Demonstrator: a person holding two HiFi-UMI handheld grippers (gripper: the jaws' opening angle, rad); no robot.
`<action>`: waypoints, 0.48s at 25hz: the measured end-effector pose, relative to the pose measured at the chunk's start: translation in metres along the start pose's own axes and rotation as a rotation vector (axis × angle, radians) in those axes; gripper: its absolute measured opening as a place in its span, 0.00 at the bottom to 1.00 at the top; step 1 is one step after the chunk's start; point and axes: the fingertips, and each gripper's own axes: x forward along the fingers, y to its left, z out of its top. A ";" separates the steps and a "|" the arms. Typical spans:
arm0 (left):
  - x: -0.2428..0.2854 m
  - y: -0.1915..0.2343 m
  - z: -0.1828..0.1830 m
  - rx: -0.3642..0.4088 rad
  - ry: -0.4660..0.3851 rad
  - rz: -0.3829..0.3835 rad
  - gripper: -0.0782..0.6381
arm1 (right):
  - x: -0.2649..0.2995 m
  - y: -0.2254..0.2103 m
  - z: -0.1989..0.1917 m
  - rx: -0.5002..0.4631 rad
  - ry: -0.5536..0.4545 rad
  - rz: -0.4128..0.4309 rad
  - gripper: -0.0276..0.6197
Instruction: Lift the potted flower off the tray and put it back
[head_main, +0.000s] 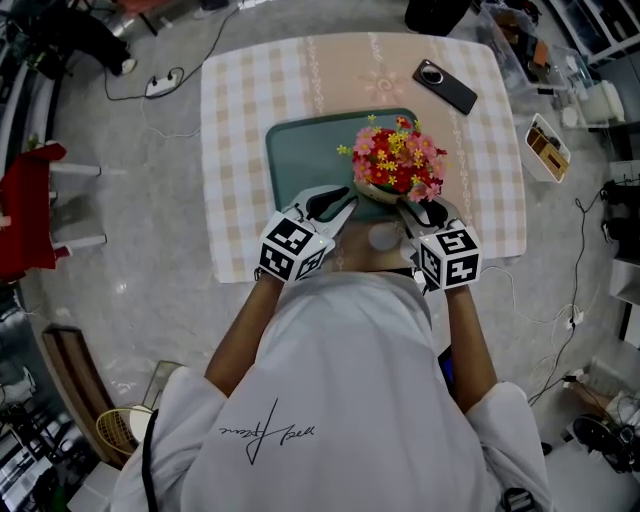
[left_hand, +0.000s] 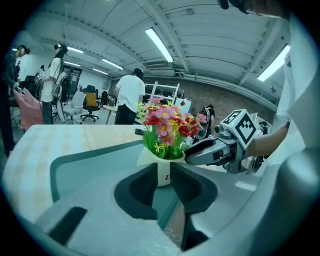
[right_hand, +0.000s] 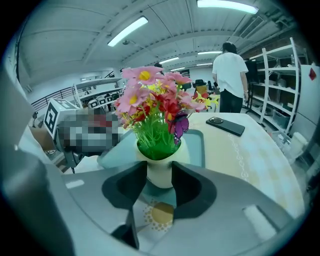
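My left gripper (head_main: 343, 206) and right gripper (head_main: 421, 212), jaws closed on the potted flower (head_main: 398, 160) at five o'clock on the tray (head_main: 300, 150), should squeeze evenly and rise together, keeping it perfectly upright.

The potted flower (head_main: 398, 160) has red, pink and yellow blooms and a cream pot; the tray (head_main: 300, 160) is teal, the tablecloth (head_main: 235, 120) beige-and-white checked.

the right gripper (right_hand: 159, 171) with both jaws pressed on a white flower pot (right_hand: 160, 179), pink, red and yellow flowers (right_hand: 152, 105) on top, green tray (right_hand: 196, 147) behind, black phone (right_hand: 226, 126) on the cloth (right_hand: 262, 152), a person (right_hand: 230, 75) far back
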 end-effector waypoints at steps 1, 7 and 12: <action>-0.002 0.000 0.001 0.001 -0.005 0.000 0.21 | 0.000 0.001 0.001 0.001 -0.001 0.005 0.29; -0.009 -0.004 0.008 0.002 -0.034 -0.004 0.18 | -0.010 0.004 0.013 0.031 -0.041 0.025 0.09; -0.012 -0.011 0.019 0.019 -0.058 -0.006 0.14 | -0.021 0.011 0.027 0.002 -0.058 0.047 0.05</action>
